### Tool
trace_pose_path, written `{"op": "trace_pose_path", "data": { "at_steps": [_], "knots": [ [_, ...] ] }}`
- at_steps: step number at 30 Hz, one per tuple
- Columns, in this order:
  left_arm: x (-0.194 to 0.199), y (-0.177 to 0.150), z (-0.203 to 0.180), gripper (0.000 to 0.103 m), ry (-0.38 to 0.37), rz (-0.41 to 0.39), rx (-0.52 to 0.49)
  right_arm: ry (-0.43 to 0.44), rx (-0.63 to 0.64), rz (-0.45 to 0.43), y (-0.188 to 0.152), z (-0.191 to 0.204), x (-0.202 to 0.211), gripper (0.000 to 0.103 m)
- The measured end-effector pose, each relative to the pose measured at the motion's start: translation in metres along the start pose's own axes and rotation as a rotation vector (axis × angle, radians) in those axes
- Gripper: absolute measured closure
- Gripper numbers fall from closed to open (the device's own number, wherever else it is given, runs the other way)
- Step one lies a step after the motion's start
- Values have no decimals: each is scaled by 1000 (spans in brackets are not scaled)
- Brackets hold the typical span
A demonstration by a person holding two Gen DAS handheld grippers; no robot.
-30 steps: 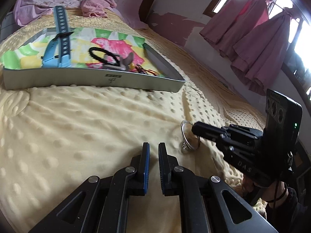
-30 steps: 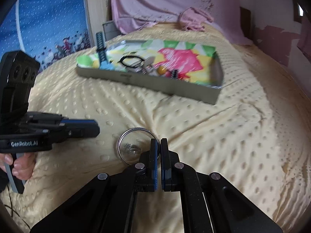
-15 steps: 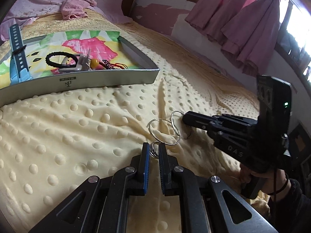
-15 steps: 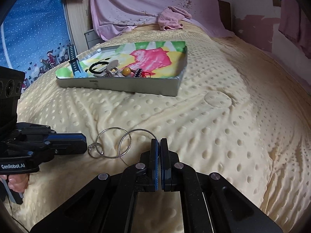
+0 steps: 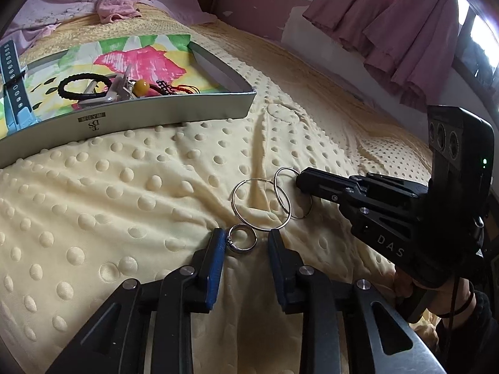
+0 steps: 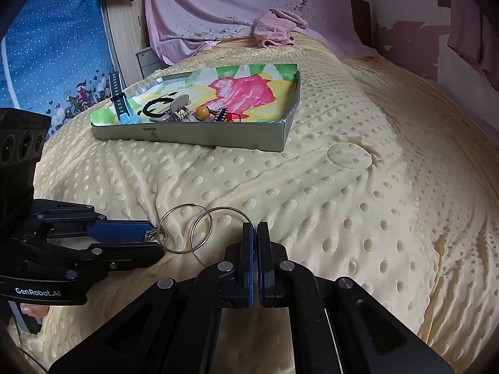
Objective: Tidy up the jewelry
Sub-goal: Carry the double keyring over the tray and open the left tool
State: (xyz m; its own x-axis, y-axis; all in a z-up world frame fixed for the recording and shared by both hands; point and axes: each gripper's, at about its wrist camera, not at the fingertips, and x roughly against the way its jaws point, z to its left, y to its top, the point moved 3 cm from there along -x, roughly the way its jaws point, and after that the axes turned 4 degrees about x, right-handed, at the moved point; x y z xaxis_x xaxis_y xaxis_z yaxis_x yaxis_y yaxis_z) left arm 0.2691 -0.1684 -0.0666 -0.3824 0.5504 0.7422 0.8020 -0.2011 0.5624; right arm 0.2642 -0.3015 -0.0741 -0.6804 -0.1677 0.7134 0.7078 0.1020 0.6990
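On a dotted yellow blanket (image 5: 124, 193), a grey tray (image 5: 131, 123) with a bright floral lining sits at the far left of the left wrist view, holding a blue watch strap (image 5: 14, 84), a black hair tie (image 5: 82, 85), a metal clip (image 5: 120, 88), an amber bead (image 5: 140, 86) and a red cord (image 5: 184, 88).

Nearer the camera, the left gripper (image 5: 246, 243) stands wide open, its blue-padded fingers (image 5: 215, 252) on either side of a small silver ring (image 5: 241, 242) lying on the blanket; the ring touches or nearly touches the left finger.

Just beyond lie two large thin hoops (image 5: 260, 204), overlapping each other.

To the right, the right gripper (image 5: 301, 182) reaches in from the side, its tips at the rim of the farther hoop. In its own wrist view, the right gripper (image 6: 256, 230) has its pads pressed nearly together with only a sliver of a gap, and the hoop's wire (image 6: 221, 227) runs to its tips; whether the wire is actually pinched cannot be told.

The same view shows the left gripper (image 6: 152, 240) at the left beside the ring (image 6: 152, 236), and the tray (image 6: 218, 132) well beyond, with a pink cloth (image 6: 274, 28) at the head of the bed.
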Motion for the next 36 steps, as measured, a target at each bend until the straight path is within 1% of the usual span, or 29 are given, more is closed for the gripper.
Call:
{"op": "trace_pose_path", "data": {
  "at_steps": [5, 8, 12, 17, 23, 28, 32, 36],
  "knots": [
    [-4, -1, -2, 76, 30, 17, -30, -1, -8, -1, -1, -2, -1, 100],
    [-7, -1, -3, 83, 62, 26, -44, -5, -14, -2, -1, -3, -1, 100],
    [-3, -3, -4, 83, 76, 12, -52, -7, -17, -10, 0, -4, -2, 100],
    [15, -11, -9, 83, 124, -59, -80, 3, -9, -55, 7, 0, 3, 100],
    [39, -7, -2, 83, 126, -129, -64, -7, 27, -139, 22, 13, 16, 100],
    [56, 8, 8, 83, 129, -190, -39, -7, 45, -205, 39, 22, 32, 100],
    [69, 26, 19, 83, 154, -241, -37, 8, 37, -257, 57, 28, 41, 100],
    [79, 46, 35, 83, 190, -288, -22, 15, 71, -283, 81, 35, 37, 100]
  ]
}}
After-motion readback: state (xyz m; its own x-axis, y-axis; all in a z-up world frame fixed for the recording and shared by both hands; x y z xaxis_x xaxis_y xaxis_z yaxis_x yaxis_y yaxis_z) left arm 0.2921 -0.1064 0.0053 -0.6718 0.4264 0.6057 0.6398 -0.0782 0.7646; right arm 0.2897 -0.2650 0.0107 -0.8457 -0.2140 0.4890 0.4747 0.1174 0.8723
